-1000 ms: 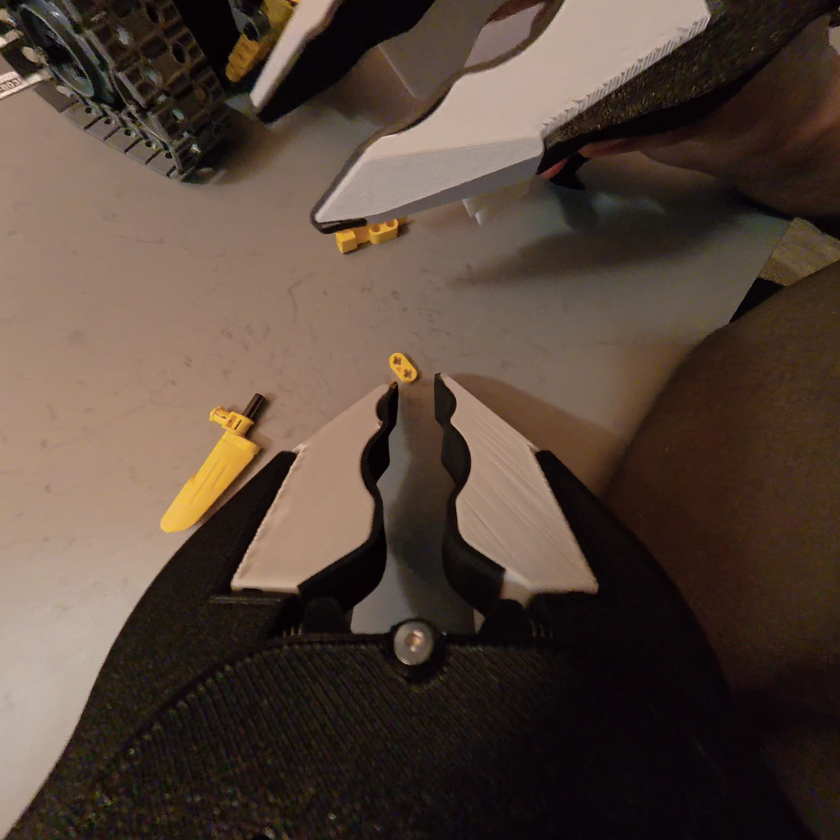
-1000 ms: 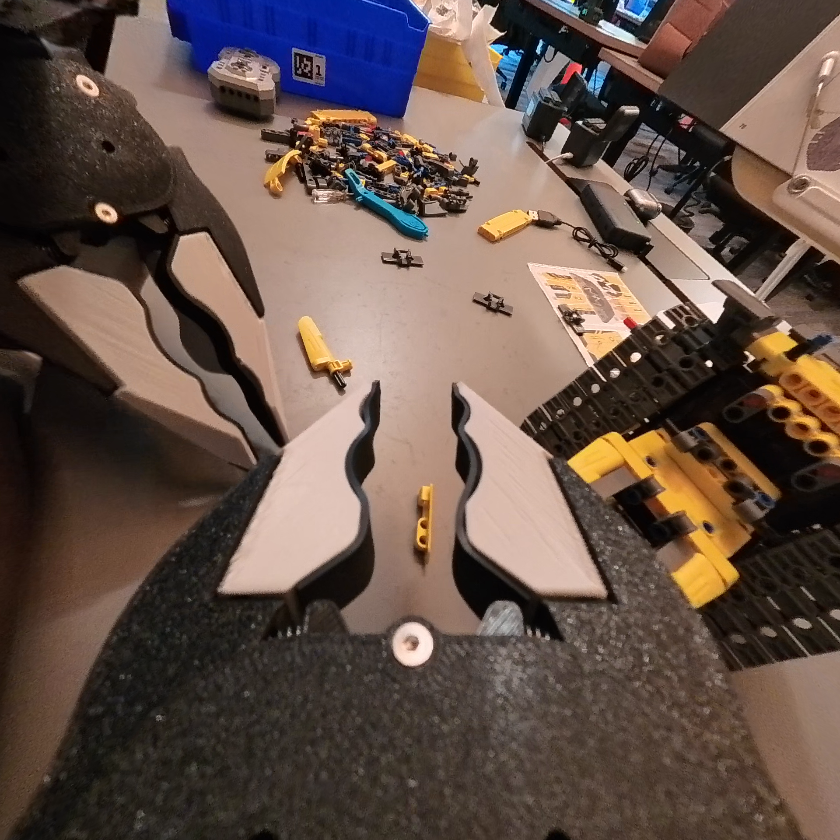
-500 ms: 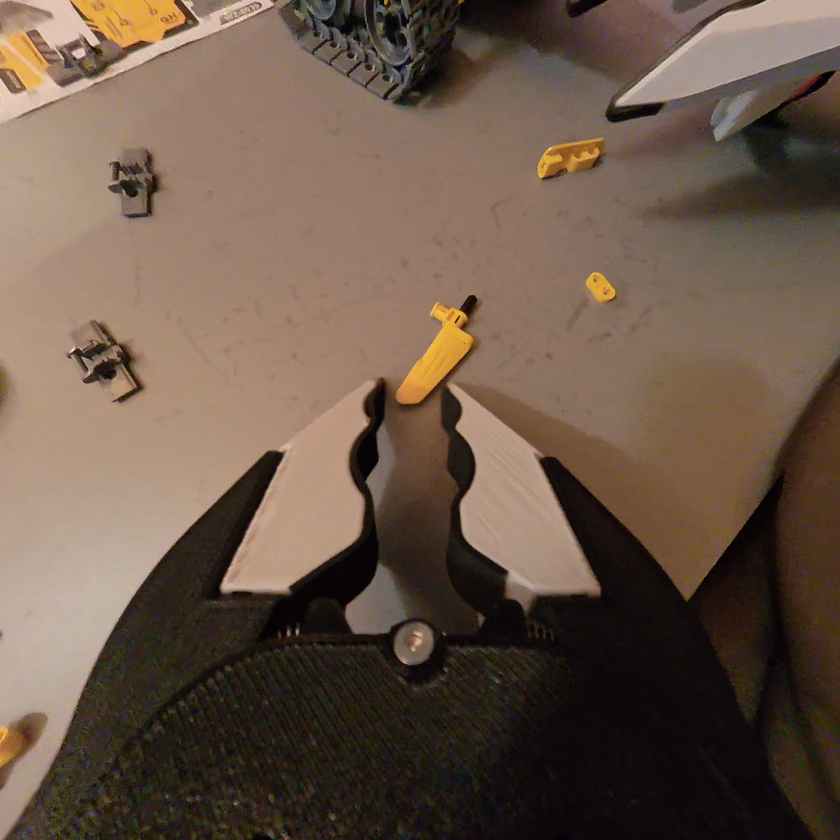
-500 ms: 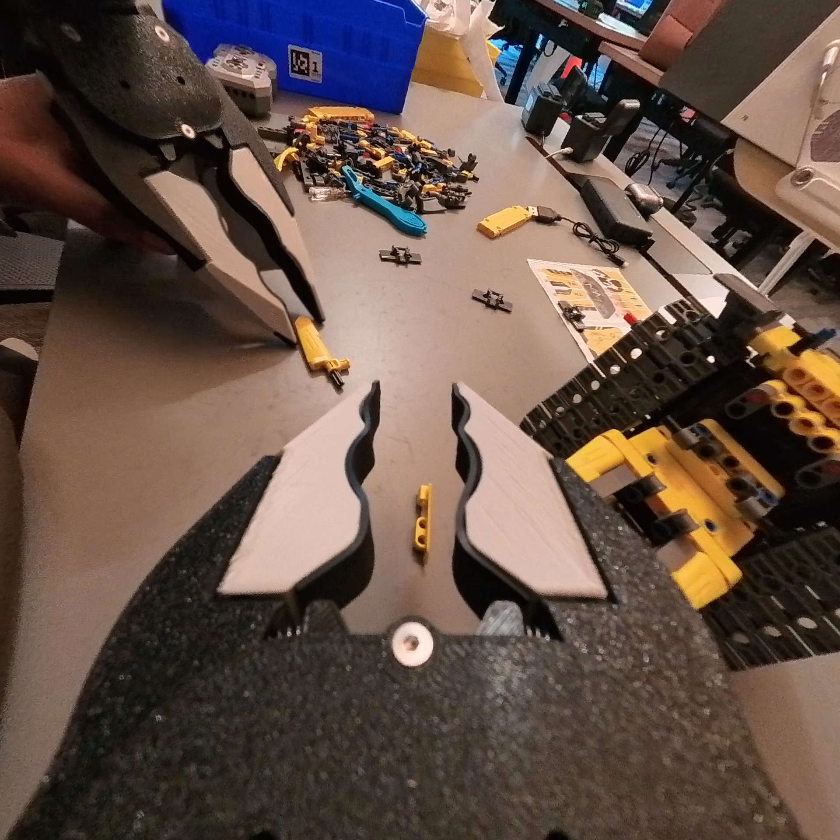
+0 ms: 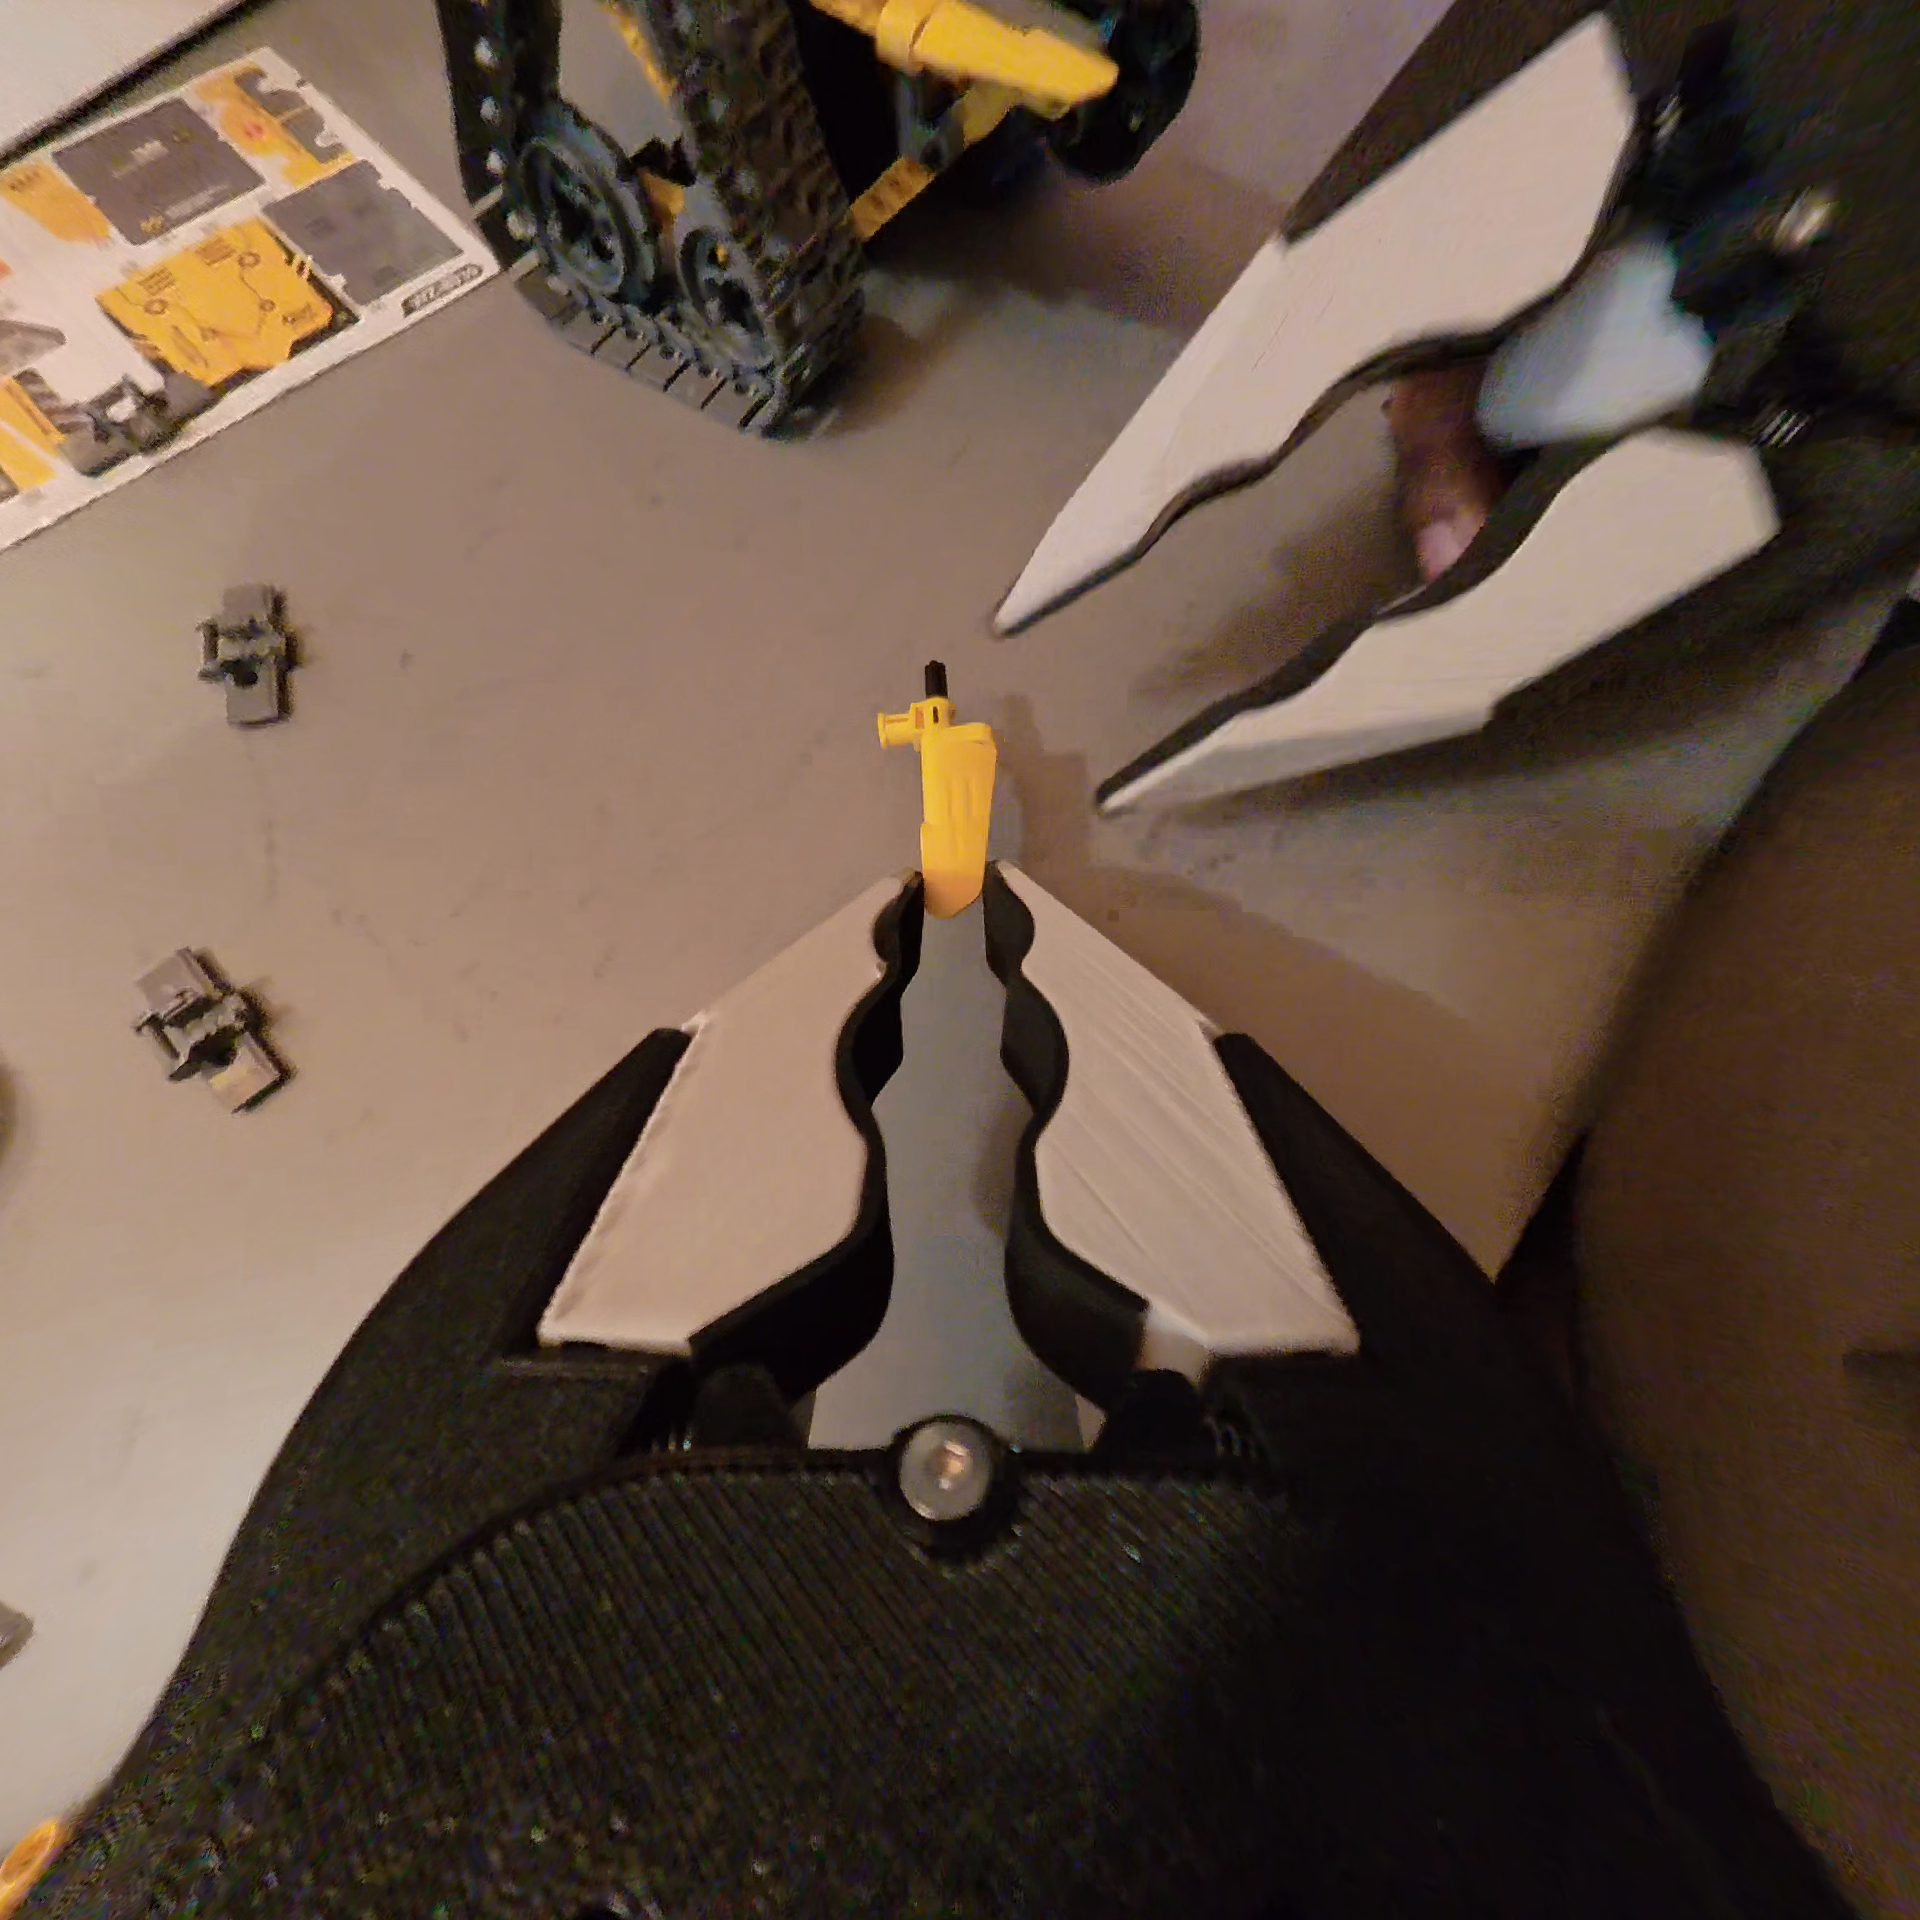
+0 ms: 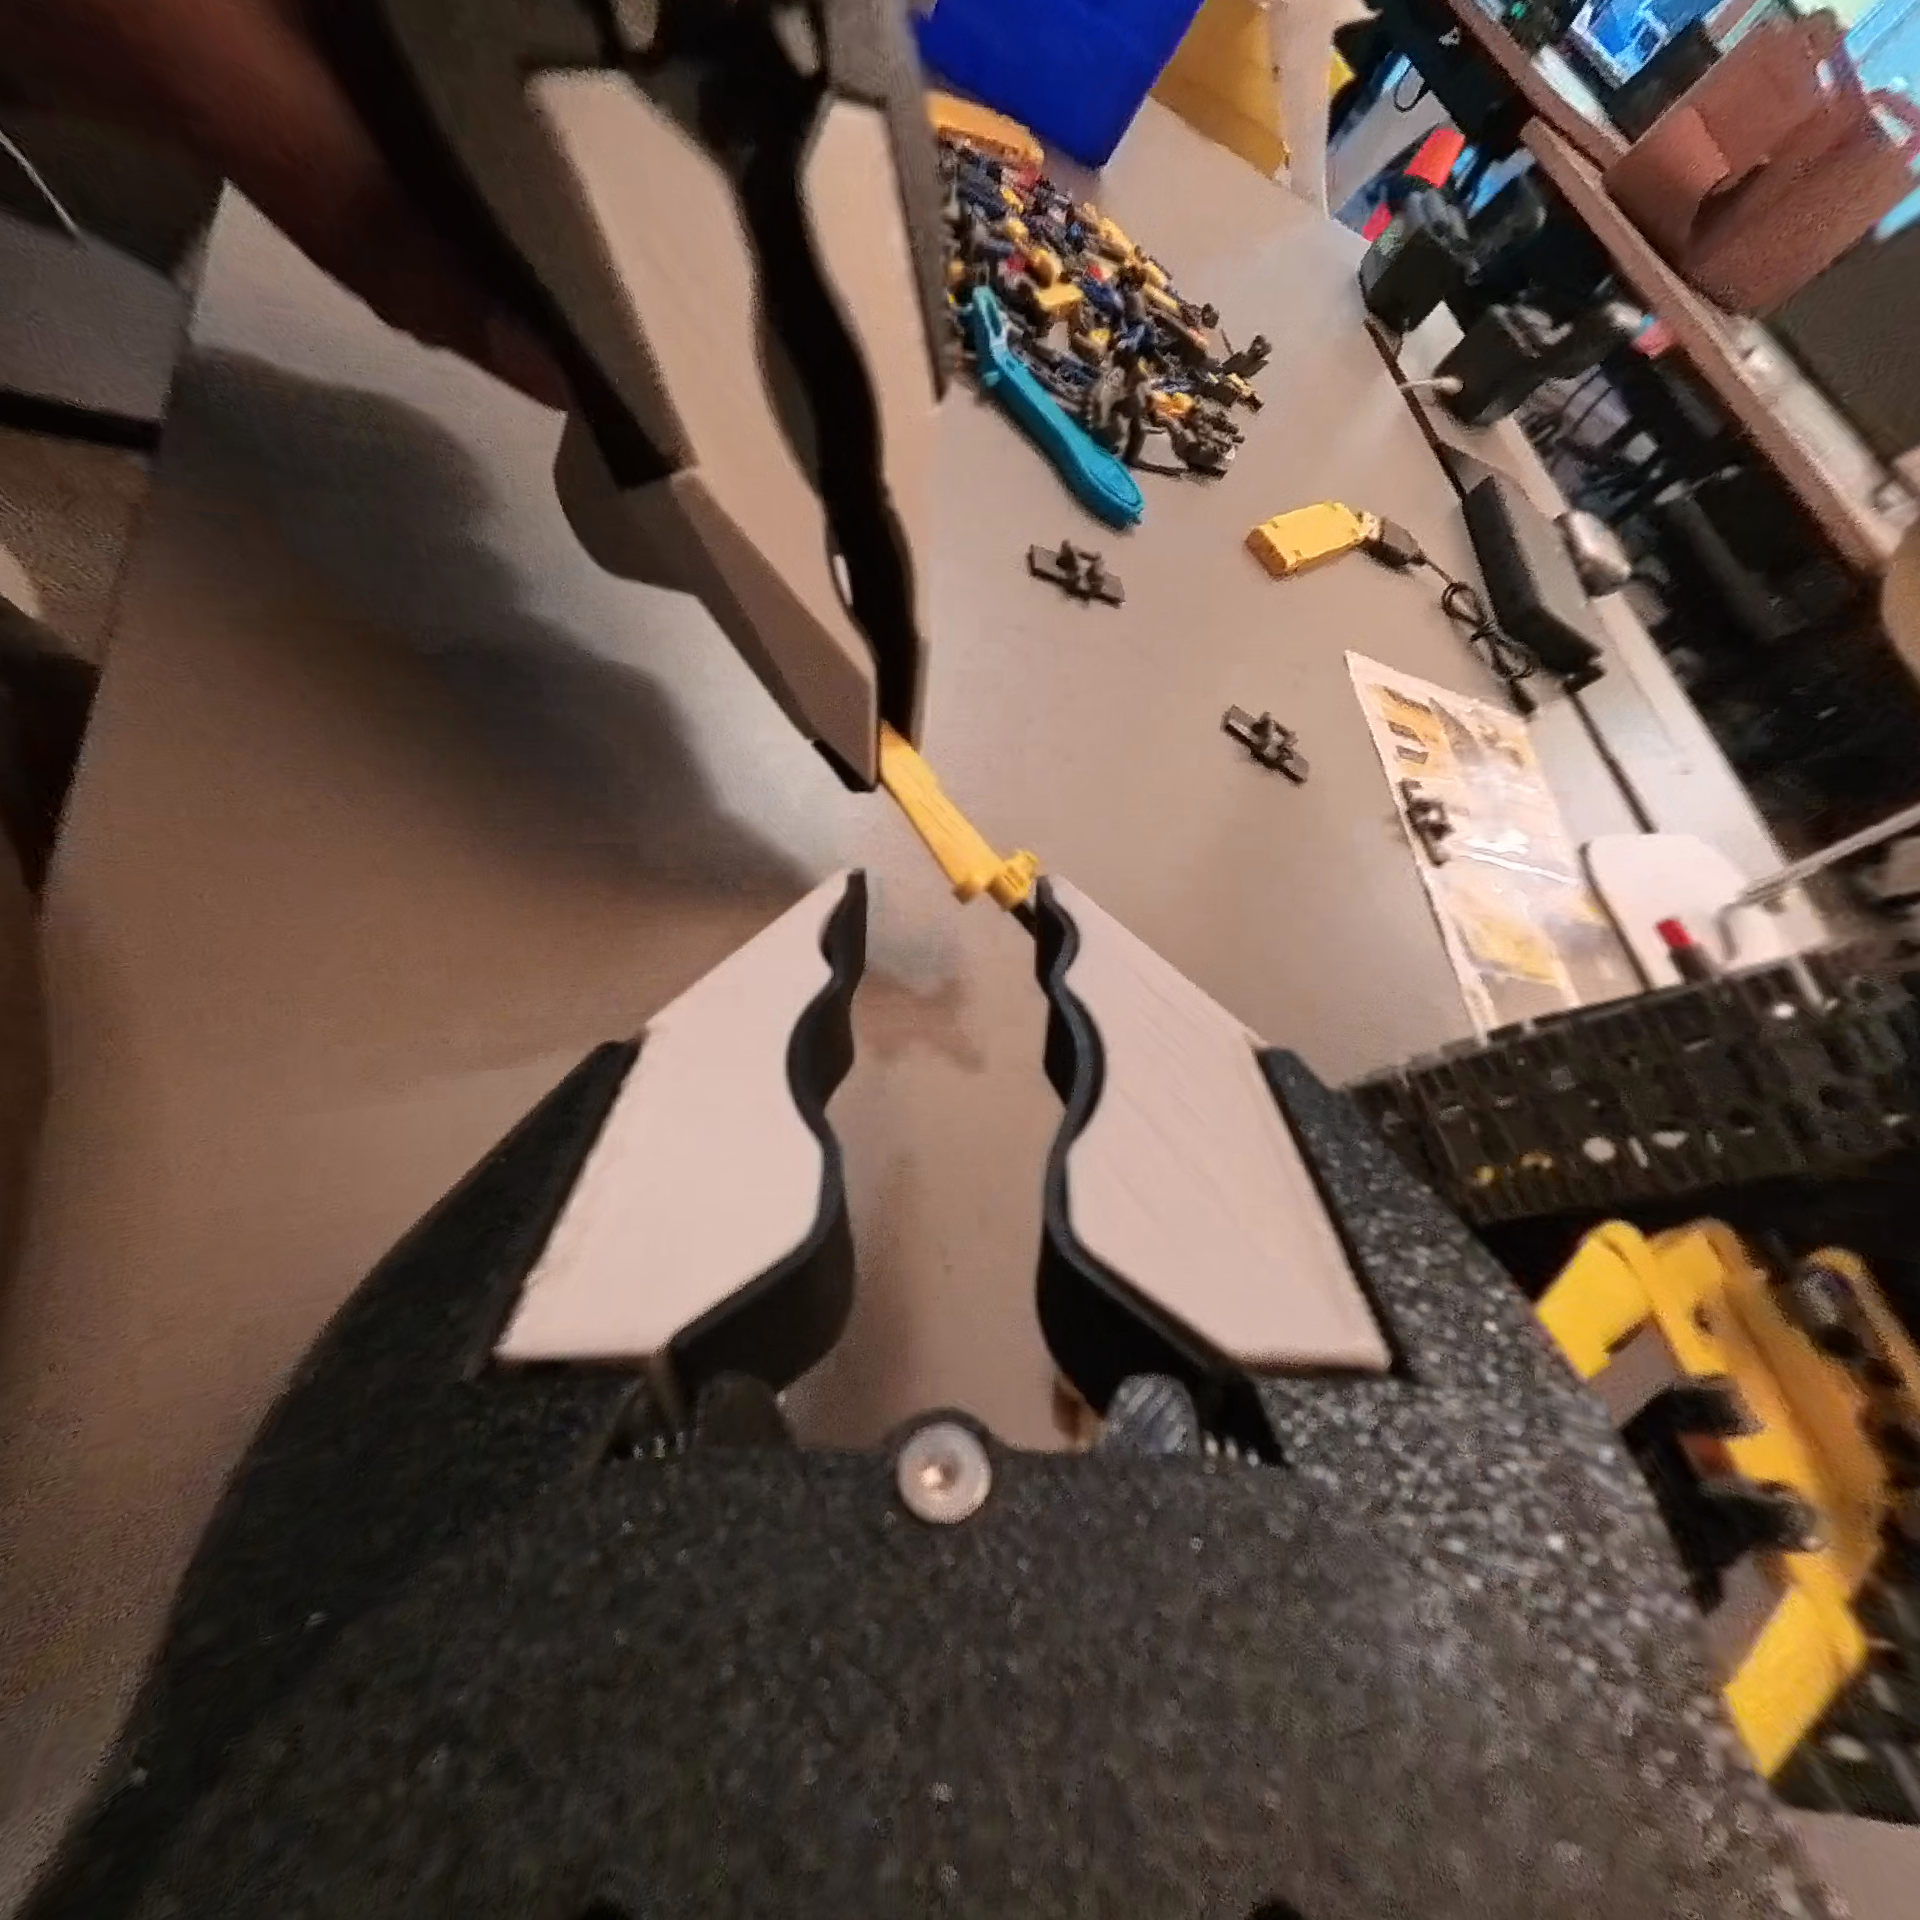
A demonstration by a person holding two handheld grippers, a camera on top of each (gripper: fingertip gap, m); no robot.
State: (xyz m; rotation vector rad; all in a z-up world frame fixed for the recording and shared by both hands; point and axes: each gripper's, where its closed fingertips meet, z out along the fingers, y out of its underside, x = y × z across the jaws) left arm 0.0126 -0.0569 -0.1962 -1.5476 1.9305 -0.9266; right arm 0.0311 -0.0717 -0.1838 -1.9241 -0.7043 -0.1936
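A yellow tapered piece (image 5: 958,800) with a small black pin at its far end lies on the grey table (image 5: 540,790). My left gripper (image 5: 951,894) is shut on its narrow end. In the right wrist view the left gripper (image 6: 883,748) comes down from above with the piece (image 6: 940,816) sticking out of its tips. My right gripper (image 6: 951,904) is open and empty, its right fingertip just short of the piece's pin end. It also shows in the left wrist view (image 5: 1049,717), at the upper right, jaws apart beside the piece.
A black and yellow tracked model (image 5: 707,208) stands ahead; in the right wrist view (image 6: 1662,1351) it is close on the right. An instruction sheet (image 5: 156,260), two small grey connectors (image 5: 244,655), a pile of parts (image 6: 1091,260) and a blue bin (image 6: 1039,52) lie around. The table edge (image 5: 1538,1226) is near. The grippers are tip to tip, or close to it.
My left gripper swung to the yellow tapered piece and closed on its narrow end. My right gripper moved forward off the small yellow beam towards the piece's pin end.
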